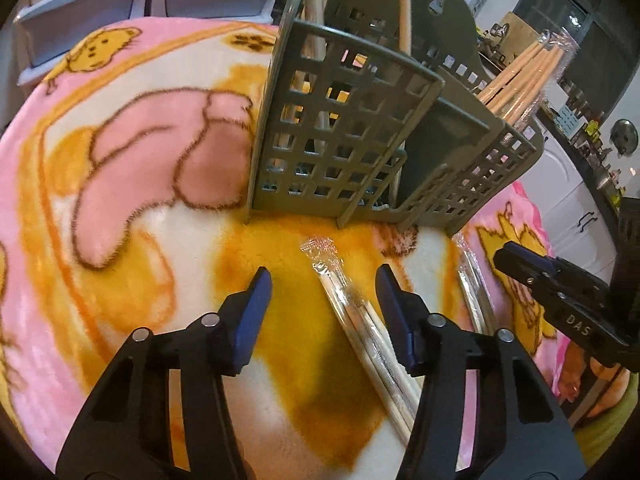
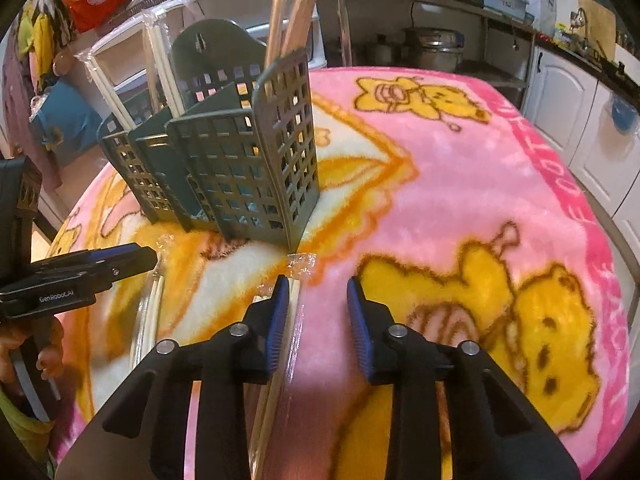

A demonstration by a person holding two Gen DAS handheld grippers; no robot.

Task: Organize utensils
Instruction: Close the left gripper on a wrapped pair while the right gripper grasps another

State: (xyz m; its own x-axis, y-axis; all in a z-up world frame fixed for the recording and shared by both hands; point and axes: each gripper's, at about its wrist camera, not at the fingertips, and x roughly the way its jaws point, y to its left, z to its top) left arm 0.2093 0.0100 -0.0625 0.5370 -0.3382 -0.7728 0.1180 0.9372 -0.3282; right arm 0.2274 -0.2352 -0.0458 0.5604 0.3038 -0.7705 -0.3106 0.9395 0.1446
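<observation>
A grey lattice utensil holder (image 1: 344,128) stands on the pink blanket and also shows in the right wrist view (image 2: 240,160). It holds wrapped wooden chopsticks (image 1: 528,76) and white wrapped chopsticks (image 2: 160,68). A plastic-wrapped chopstick pack (image 1: 360,320) lies on the blanket between the fingers of my open left gripper (image 1: 323,286), close to the right finger. A second wrapped pack (image 1: 474,292) lies to its right. My right gripper (image 2: 318,290) is open over a wrapped pack (image 2: 288,344) that lies beside its left finger. Each gripper shows in the other's view.
The blanket (image 2: 460,184) with a bear print covers the table. Grey drawers (image 1: 88,4) stand behind it. White cabinets (image 2: 592,128) and a shelf with pots (image 2: 432,48) lie beyond the far edge.
</observation>
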